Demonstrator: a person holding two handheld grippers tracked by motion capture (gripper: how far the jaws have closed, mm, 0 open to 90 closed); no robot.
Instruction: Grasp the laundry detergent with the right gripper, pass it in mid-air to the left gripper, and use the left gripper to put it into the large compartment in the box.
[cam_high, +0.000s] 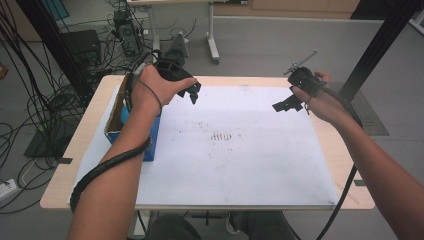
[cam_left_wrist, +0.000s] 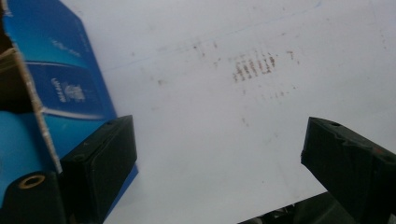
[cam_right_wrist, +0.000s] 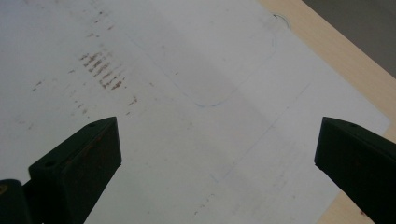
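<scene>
A pale wooden table (cam_high: 90, 150) stands on a grey floor with cable bundles at its 9 o'clock side; most of the top is covered by a white sheet (cam_high: 230, 165) bearing faint brown scuff marks (cam_high: 222, 136) near its middle.

The blue carton (cam_high: 150, 135) stands at the 9 o'clock edge of the sheet, its top flaps open; its contents cannot be made out. In the left gripper view the carton's printed blue wall (cam_left_wrist: 70, 88) lies just beside the near jaw.

The left gripper (cam_high: 192, 92) is held above the sheet near the carton's far end, at about 11 o'clock, jaws spread wide and empty. The right gripper (cam_high: 286, 106) is held at about 1 o'clock, well apart from the carton, jaws likewise spread wide with nothing between them.

The step in hand is judged to be an approach to the carton. It is recommended that the left gripper be swung over the opening with jaws kept apart and that the flaps be cleared before descent. The right gripper should be brought in to steady the carton wall.
</scene>
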